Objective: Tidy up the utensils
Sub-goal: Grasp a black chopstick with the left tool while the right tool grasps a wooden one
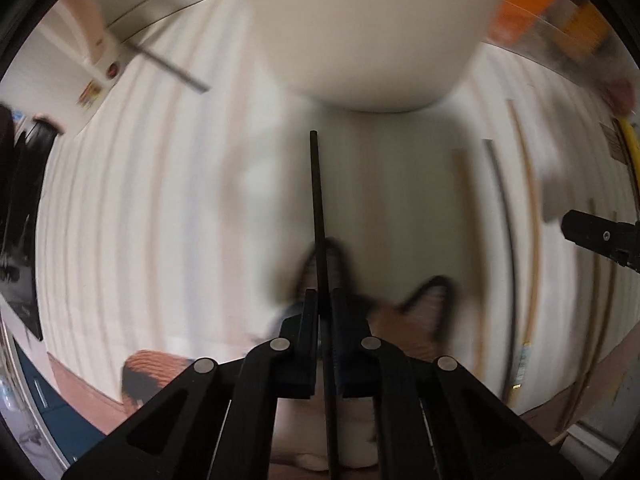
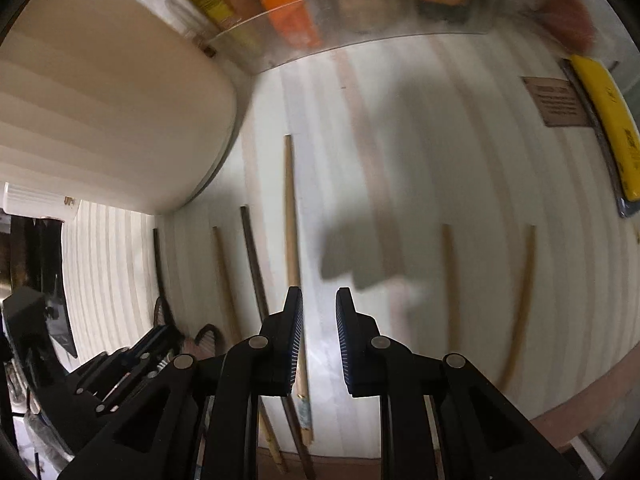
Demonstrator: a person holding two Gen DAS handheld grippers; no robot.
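The left gripper [image 1: 325, 300], matte black plastic with flat ribbed pads, pinches a thin, straight black chopstick [image 1: 318, 208] that runs out ahead toward the rounded cream-coloured bowl-like container [image 1: 360, 32]. Beneath lies a pale, softly striped table surface [image 1: 140, 200], blurred. The right gripper [image 2: 319, 300] has its blue-edged ribbed fingers [image 2: 294, 332] standing a little apart; whether they touch anything cannot be told. Loose on the table lie slim round sticks: a light wooden chopstick [image 2: 291, 216] just beside that left finger, a dark chopstick [image 2: 252, 256] and further tan ones [image 2: 524, 292]. A clear curved plastic tray [image 2: 360, 20] holds orange and yellow packets
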